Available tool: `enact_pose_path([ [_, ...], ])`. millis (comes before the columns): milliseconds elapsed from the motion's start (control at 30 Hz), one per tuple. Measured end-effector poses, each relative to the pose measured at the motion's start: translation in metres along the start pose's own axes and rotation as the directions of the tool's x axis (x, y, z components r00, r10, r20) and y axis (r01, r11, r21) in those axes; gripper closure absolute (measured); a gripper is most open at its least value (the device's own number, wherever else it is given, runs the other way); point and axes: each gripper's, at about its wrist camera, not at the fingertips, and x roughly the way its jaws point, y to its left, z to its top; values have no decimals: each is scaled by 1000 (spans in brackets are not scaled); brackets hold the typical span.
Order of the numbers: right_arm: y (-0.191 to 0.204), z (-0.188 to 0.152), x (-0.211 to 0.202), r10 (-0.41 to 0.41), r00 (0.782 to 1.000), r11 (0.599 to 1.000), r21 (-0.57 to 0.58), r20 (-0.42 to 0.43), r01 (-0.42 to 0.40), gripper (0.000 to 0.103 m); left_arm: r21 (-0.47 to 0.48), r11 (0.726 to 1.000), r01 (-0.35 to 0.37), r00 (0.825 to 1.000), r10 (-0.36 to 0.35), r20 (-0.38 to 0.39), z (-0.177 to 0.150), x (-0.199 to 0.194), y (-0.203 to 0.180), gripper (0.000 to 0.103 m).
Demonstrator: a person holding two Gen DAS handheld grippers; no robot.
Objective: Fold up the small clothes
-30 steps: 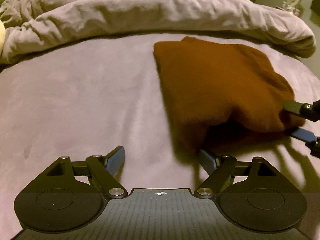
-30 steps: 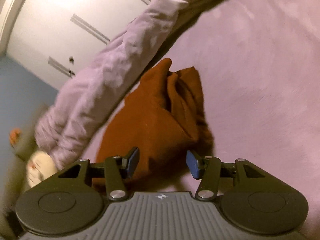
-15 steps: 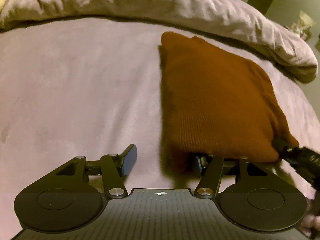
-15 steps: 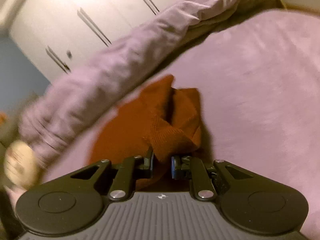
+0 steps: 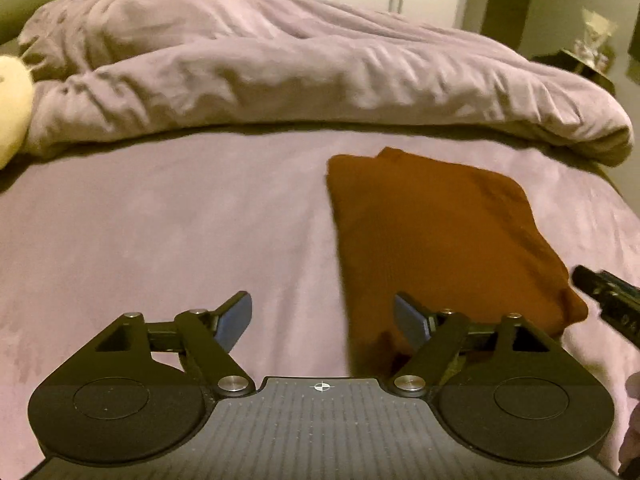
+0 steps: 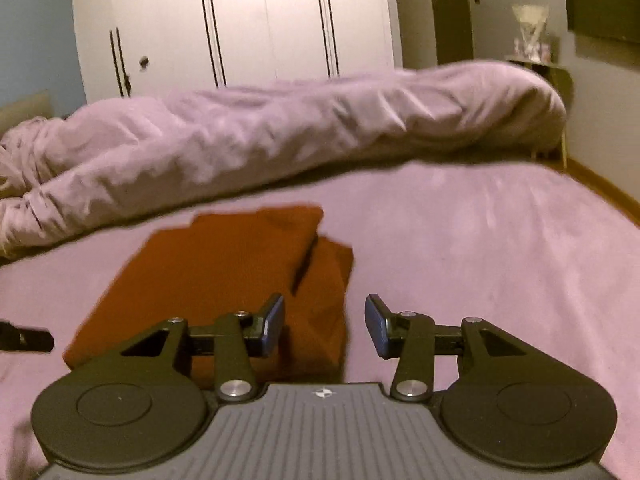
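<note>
I am holding my left tool (image 5: 323,318) and right tool (image 6: 325,326) over the folded rust garment (image 5: 436,232) on the bed (image 5: 168,220), both jaws opening, gripping nothing.

The lilac sheet (image 5: 160,232) lies bare and flat to the left of the folded brown garment (image 5: 432,240), open for a pass. To its right, in the right wrist view, more bare sheet reaches the bed's edge. Behind it a bunched duvet (image 5: 300,76) walls off the far side (its full width), a cream soft thing (image 5: 12,108) at its left end.
</note>
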Motion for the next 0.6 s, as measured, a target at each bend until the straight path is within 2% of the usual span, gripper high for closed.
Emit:
enact_pose_path([
  [67, 13, 1, 6, 51, 999, 998, -39, -18, -51, 61, 24, 1000, 5, 1000, -4, -15, -1, 14, -7, 22],
  [133, 30, -3, 14, 113, 993, 985, -124, -41, -117, 67, 48, 999, 2, 999, 0, -42, -6, 28, -13, 22],
  [233, 48, -12, 30, 137, 986, 961, -229, -95, -156, 70, 63, 998, 8, 999, -5, -41, -11, 34, -13, 21],
  [333, 54, -20, 41, 116, 986, 941, -303, -122, -148, 71, 87, 996, 14, 999, -10, -49, -15, 42, -15, 21],
  [600, 51, -27, 45, 98, 986, 930, -340, -138, -140, 72, 83, 996, 30, 999, -26, -43, -21, 47, -15, 20],
])
